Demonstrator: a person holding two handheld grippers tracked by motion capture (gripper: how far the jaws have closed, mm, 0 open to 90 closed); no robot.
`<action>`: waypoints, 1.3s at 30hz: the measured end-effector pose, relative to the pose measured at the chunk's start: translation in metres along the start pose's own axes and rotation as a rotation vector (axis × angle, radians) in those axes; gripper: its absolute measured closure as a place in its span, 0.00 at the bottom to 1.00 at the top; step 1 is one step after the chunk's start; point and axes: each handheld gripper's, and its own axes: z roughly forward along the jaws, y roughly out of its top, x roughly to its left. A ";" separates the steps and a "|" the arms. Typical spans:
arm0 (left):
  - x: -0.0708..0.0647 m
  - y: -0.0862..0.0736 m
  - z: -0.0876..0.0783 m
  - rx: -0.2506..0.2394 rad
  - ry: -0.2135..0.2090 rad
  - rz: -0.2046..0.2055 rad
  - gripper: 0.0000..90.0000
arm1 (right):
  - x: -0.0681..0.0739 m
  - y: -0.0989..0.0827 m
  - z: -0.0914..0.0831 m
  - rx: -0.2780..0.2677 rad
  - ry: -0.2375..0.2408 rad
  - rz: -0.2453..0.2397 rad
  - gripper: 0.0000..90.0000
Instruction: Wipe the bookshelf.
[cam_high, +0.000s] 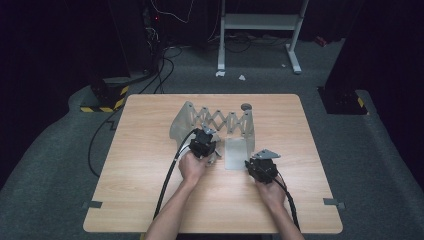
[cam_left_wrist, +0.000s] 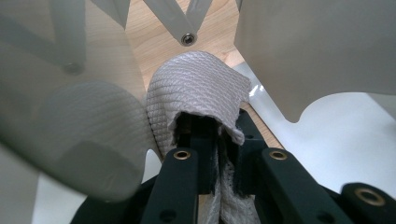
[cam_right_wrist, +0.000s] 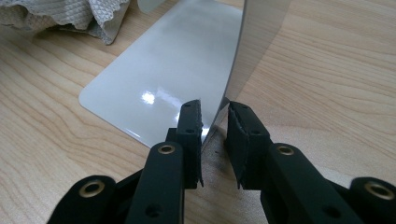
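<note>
We judge the wiping to be midway. At the middle of the high view, our left hand-held gripper (cam_high: 212, 148) is clamped on a white cloth (cam_left_wrist: 198, 88), pushed in among the panels of the folding rack (cam_high: 220, 120) on the counter (cam_high: 150, 200). Lower right of it, our right hand-held gripper (cam_right_wrist: 214, 135) pinches the edge of the rack's upright plate (cam_right_wrist: 254, 42) to steady it. The flat base panel (cam_right_wrist: 159, 70) looks glossy; the other panels seem left to do.

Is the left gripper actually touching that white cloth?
Touching. In the left gripper view the left gripper has its jaws pinched on the cloth, which bunches up over their tips.
</note>
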 end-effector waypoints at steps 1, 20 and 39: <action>0.000 0.000 0.000 0.004 0.006 0.007 0.91 | 0.000 0.000 0.000 0.000 0.000 -0.001 0.84; -0.002 0.001 0.001 0.015 0.008 0.033 0.91 | 0.000 0.000 0.000 -0.001 0.001 -0.002 0.84; -0.006 0.036 -0.044 -0.075 0.002 0.059 0.91 | 0.000 0.000 0.000 0.001 0.002 0.001 0.84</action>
